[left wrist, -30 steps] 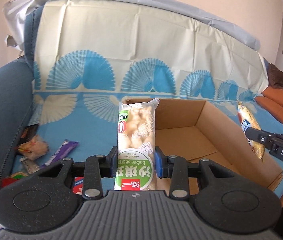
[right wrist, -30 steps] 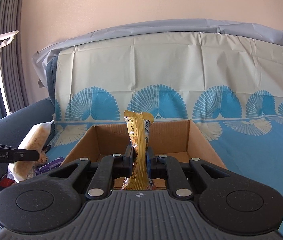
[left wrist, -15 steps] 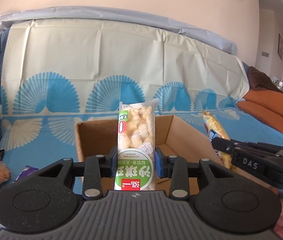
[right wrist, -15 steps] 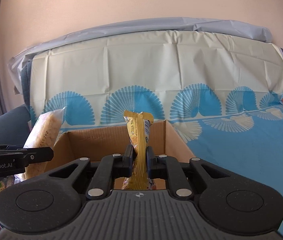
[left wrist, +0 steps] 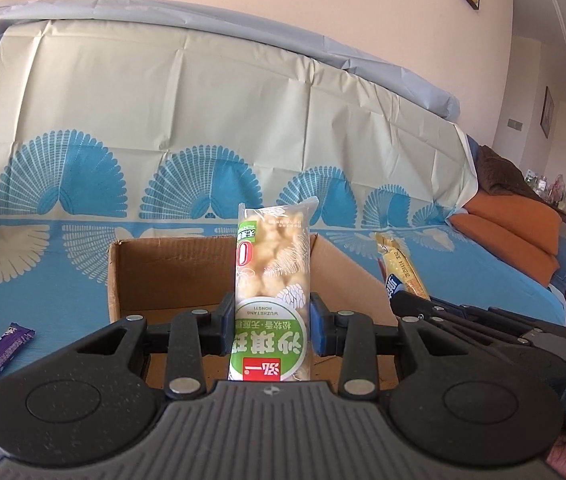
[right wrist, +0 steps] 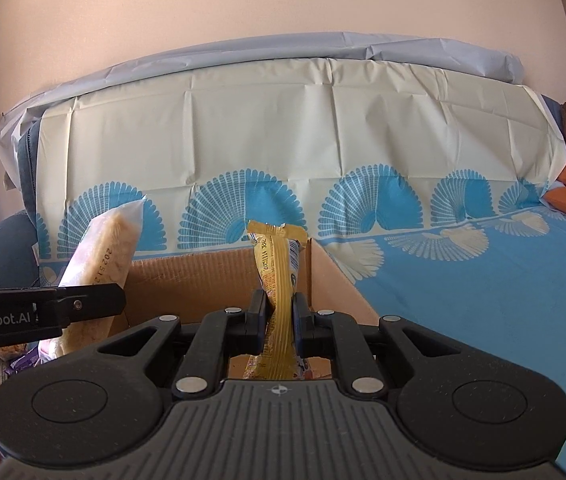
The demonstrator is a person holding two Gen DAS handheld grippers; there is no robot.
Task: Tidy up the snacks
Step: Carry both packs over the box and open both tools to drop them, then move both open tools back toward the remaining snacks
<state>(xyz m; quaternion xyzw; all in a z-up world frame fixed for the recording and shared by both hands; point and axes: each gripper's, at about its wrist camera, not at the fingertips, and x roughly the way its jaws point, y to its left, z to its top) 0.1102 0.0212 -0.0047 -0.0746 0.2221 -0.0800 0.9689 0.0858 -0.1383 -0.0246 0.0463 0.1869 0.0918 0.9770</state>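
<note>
Indoors, a sofa cover [left wrist: 243, 128] with blue fans backs an open cardboard box [left wrist: 171, 276]. Above it, the left gripper [left wrist: 270, 322] pinches a green-labelled snack pack [left wrist: 271, 272] at its lower half; the right gripper [right wrist: 279, 320] squeezes a thin yellow wrapper [right wrist: 279, 264]. Both look light, crinkly, probably slippery.

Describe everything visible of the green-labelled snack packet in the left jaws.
The clear plastic snack packet with a green and white label holds pale puffed pieces. It stands upright, print upside down, a red patch at its lower end. The left gripper clamps its lower half between blue-padded jaws. Behind it sits the open brown cardboard box.
</note>
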